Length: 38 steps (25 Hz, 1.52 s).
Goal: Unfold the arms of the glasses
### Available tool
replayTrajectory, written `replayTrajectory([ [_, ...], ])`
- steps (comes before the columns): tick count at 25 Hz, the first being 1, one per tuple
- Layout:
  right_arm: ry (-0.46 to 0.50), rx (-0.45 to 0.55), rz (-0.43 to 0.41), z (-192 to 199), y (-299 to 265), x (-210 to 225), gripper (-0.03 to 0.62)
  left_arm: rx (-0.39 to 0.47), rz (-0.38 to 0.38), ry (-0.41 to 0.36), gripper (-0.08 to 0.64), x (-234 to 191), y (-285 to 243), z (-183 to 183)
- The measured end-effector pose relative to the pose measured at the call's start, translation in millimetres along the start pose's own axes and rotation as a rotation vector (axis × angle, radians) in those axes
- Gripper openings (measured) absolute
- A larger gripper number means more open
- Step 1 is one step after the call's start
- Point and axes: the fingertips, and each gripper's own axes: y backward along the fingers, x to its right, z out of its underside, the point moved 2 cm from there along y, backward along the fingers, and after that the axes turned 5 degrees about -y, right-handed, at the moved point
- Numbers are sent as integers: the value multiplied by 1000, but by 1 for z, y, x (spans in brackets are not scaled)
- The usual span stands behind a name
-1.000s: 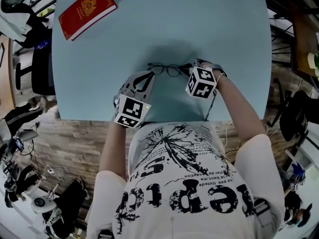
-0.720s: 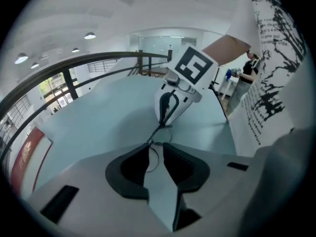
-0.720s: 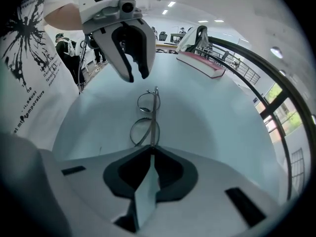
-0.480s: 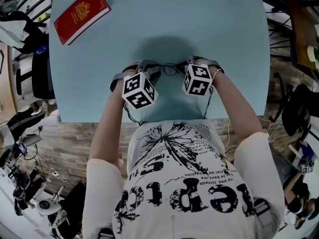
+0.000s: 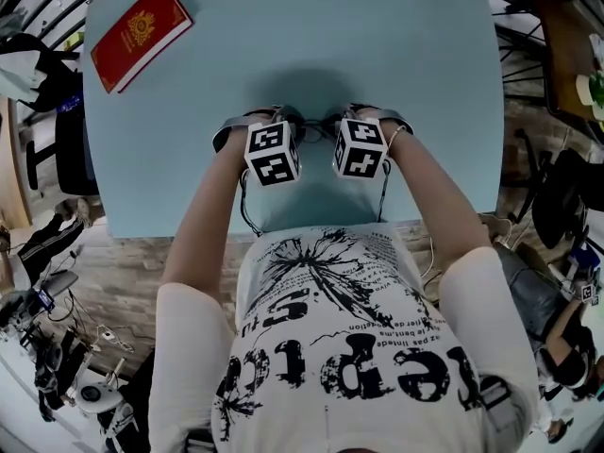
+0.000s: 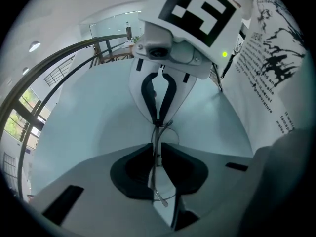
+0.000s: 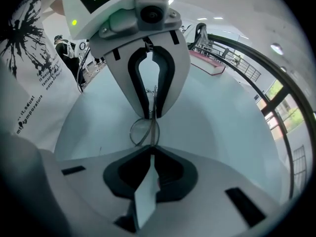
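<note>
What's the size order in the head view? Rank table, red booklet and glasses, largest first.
1. table, by far the largest
2. booklet
3. glasses, smallest; only a short stretch of the frame shows, so this ranks the visible part

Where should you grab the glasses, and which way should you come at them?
Probably by the thin wire frame at its two outer ends, coming steeply down from above. The glasses sit low over the table with round lenses in the middle, best left untouched. The left gripper and right gripper are both shut there.

left hand-held gripper (image 6: 157,149) clamped, right one (image 7: 150,152) clamped
</note>
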Motion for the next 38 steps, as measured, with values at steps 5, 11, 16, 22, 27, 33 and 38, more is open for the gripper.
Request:
replayTrajectory([
  [5, -1, -6, -7, 2, 0, 1, 37, -10, -9, -58, 37, -1, -7, -1],
  [11, -2, -12, -11, 4, 0, 0, 37, 51, -11, -38, 34, 1, -3, -3],
  [16, 1, -18, -4, 4, 0, -2, 37, 100, -4, -8, 35, 4, 3, -2],
  [22, -5, -39, -5, 0, 0, -2, 37, 168, -24, -20, 35, 6, 15, -4],
  [27, 5, -85, 12, 7, 0, -2, 37, 237, -49, 8, 31, 11, 28, -2],
  [33, -22, -89, 23, 7, 3, -4, 37, 273, -82, 45, 31, 12, 42, 8],
  [38, -37, -103, 29, 10, 6, -10, 37, 270, -115, 61, 31, 13, 53, 17],
])
